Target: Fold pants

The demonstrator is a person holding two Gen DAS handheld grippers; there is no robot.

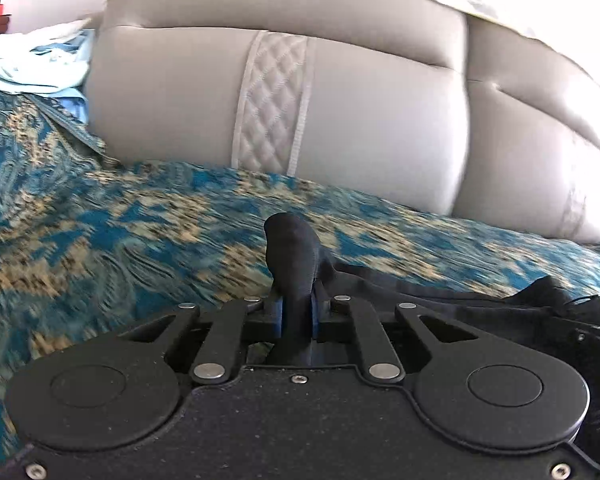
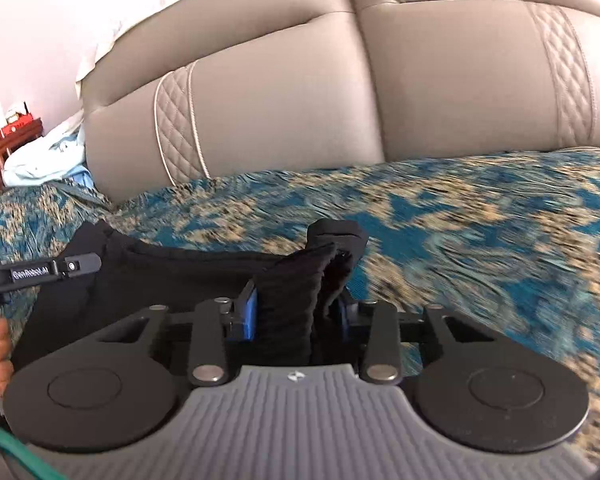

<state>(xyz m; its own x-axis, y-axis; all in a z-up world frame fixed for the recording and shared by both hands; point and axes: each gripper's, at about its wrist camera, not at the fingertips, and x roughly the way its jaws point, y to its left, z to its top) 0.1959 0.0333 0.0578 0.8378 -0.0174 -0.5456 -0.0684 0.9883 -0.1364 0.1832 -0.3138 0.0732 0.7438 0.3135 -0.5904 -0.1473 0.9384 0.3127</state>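
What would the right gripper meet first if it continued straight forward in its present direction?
The right gripper, shut on the black pants, would probably meet the blue and gold patterned bedspread first, then the grey padded headboard; its height above the bedspread is unclear.

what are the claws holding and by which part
Both hold the black pants: the left claw and right claw each pinch a bunched fold at an edge; which edge is unclear.
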